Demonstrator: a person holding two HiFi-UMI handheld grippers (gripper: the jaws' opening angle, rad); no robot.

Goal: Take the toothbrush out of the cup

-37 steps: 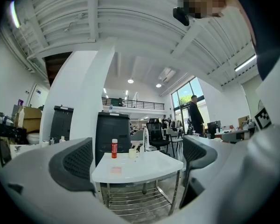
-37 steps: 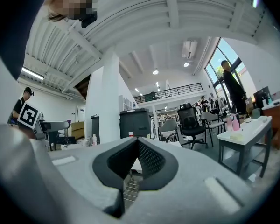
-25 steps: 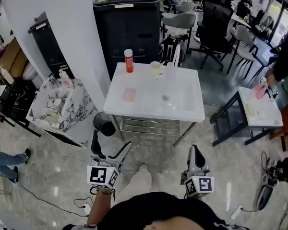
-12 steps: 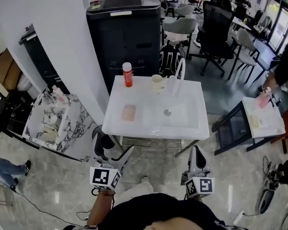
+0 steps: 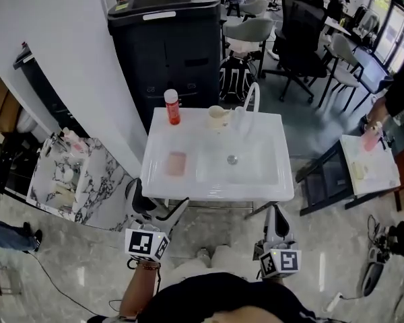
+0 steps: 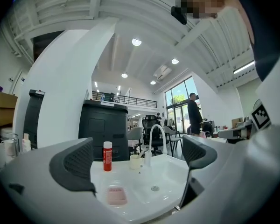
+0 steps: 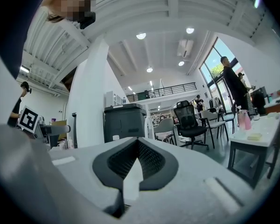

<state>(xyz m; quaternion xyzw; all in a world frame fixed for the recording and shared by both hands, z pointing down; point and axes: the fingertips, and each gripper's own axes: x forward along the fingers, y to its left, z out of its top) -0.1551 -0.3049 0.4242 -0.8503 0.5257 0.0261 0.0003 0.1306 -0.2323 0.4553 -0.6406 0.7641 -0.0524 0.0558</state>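
A cream cup stands at the back of the white sink, beside the faucet. In the left gripper view the cup shows a thin pale handle, apparently the toothbrush, leaning out to the right. My left gripper is open and empty in front of the sink's near edge, well short of the cup; its jaws frame the basin. My right gripper is shut and empty by the sink's near right corner, its jaws pressed together.
A red bottle stands at the sink's back left and a pink soap bar lies on its left ledge. A black cabinet is behind, a marble-topped shelf to the left, a small table to the right.
The sink has drawn nearer and now sits just ahead of both grippers. Each gripper keeps the same state and holds nothing.
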